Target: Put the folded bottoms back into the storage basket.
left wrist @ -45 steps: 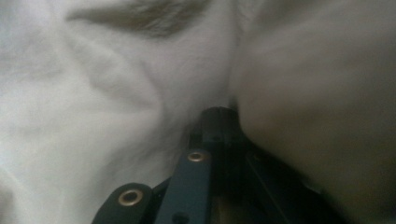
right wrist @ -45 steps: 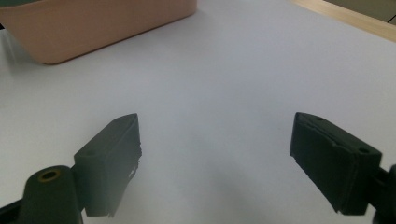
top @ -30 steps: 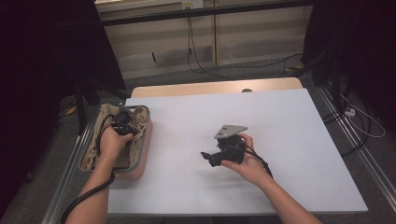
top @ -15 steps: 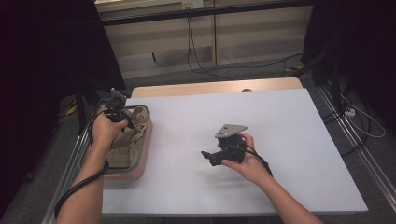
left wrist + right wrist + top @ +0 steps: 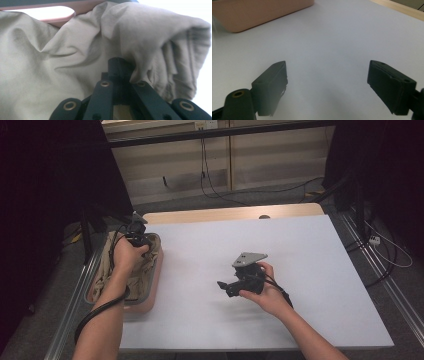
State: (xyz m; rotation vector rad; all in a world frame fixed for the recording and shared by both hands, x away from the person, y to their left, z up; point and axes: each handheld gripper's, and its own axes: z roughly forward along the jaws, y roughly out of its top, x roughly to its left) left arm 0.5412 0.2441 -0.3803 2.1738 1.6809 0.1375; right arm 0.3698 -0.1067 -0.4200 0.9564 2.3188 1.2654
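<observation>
one cloth [image 5: 75, 50] fold pinched in l claw [image 5: 119, 68].

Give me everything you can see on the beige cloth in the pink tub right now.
The beige cloth is a soft, matte woven fabric, crumpled into deep folds, with a stitched, ribbed hem on one bunched edge. It fills the shallow pink plastic tub at the white table's left edge and spills over the tub's outer rim. The left gripper is shut on a fold, its jaws closed together with cloth draped over their tips. Nothing else touches it.
</observation>
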